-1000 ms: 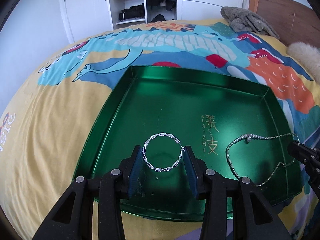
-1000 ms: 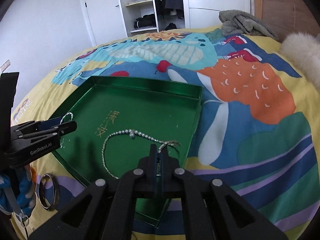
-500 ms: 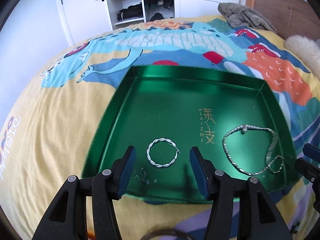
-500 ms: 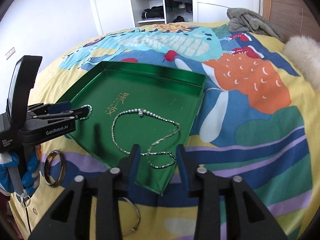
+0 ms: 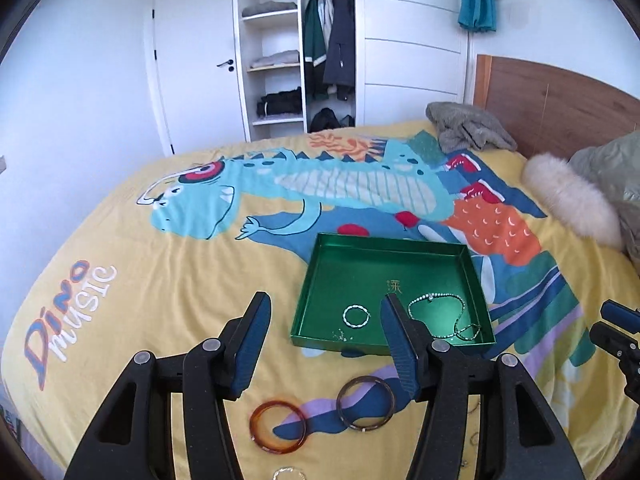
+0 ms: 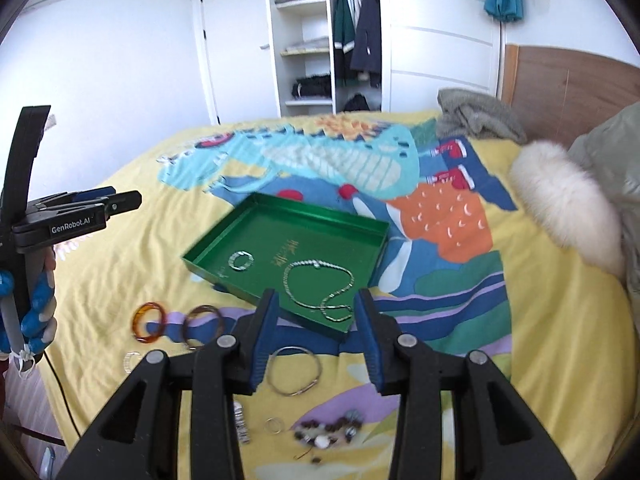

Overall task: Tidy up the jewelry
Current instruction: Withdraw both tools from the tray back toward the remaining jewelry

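**Two pieces in the tray, the rest waiting on the bed**

Two items lie inside the green tray (image 6: 372,236): a twisted silver bangle (image 5: 356,316) towards its near-left corner and a silver chain necklace (image 6: 320,284) looped along its near-right side, apart from each other. I read that spacing as deliberate, so the chain does not tangle around the bangle.

Just in front of the tray, on the dinosaur bedspread (image 5: 160,280), I can see what is left to sort. An amber bangle (image 5: 278,426) and a darker brown bangle (image 5: 365,402) lie side by side below the tray's near-left corner. A thin silver hoop (image 6: 294,370) lies under its near-right corner, and nearer to me than that are a small ring (image 6: 274,425), a short silver piece I cannot identify, and a blurred cluster of beads (image 6: 328,432).

My left claw (image 5: 322,344) hangs above the bed in front of the tray, fingers spread wide with nothing between them. My right claw (image 6: 316,338) is likewise parted and empty, framing the tray's near-right corner. Both sit high and back, which I judge gives a clear view for choosing the next piece; the bangles are closest to the left claw, the hoop to the right.
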`<control>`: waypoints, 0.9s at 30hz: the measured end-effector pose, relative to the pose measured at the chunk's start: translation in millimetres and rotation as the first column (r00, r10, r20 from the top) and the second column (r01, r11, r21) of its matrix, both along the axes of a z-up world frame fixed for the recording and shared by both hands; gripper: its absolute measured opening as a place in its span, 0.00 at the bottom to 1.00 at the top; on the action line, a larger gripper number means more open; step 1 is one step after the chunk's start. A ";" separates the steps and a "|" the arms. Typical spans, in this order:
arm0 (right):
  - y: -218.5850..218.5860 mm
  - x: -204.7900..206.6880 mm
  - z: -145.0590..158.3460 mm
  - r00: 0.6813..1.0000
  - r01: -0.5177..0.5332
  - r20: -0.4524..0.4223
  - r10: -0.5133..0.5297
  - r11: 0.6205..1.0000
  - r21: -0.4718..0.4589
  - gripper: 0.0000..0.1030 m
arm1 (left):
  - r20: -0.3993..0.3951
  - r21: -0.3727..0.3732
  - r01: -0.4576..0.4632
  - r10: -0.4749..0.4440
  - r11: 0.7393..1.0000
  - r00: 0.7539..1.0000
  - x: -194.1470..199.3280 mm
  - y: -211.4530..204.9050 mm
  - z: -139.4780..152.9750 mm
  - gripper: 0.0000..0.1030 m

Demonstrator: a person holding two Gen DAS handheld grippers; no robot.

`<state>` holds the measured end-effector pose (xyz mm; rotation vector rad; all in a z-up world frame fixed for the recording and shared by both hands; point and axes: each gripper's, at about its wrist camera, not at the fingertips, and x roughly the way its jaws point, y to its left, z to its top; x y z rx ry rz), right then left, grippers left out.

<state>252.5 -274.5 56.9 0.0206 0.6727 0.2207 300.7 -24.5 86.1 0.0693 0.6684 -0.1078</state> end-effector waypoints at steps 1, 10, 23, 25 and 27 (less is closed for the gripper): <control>2.1 -10.9 8.0 1.000 -0.004 0.016 0.004 1.000 0.004 0.36 | 0.010 -0.005 -0.005 0.006 1.000 1.000 -13.3 7.0 8.3 0.55; 28.5 -106.3 66.3 0.988 -0.057 0.144 0.055 0.998 0.011 0.36 | 0.066 -0.009 -0.029 0.030 1.000 0.997 -107.0 52.9 37.7 0.55; 46.2 -178.1 67.4 0.979 -0.097 0.182 0.090 0.995 0.033 0.36 | 0.049 -0.021 -0.003 0.004 1.000 0.999 -184.5 76.7 0.5 0.55; 46.4 -181.7 57.5 0.982 -0.098 0.168 0.090 0.994 0.040 0.36 | 0.029 -0.028 0.010 -0.009 1.000 1.000 -187.8 75.8 -17.5 0.55; 45.6 -182.4 44.3 0.985 -0.098 0.149 0.089 0.994 0.053 0.36 | 0.016 -0.036 0.025 -0.025 0.999 1.000 -189.9 74.8 -34.8 0.55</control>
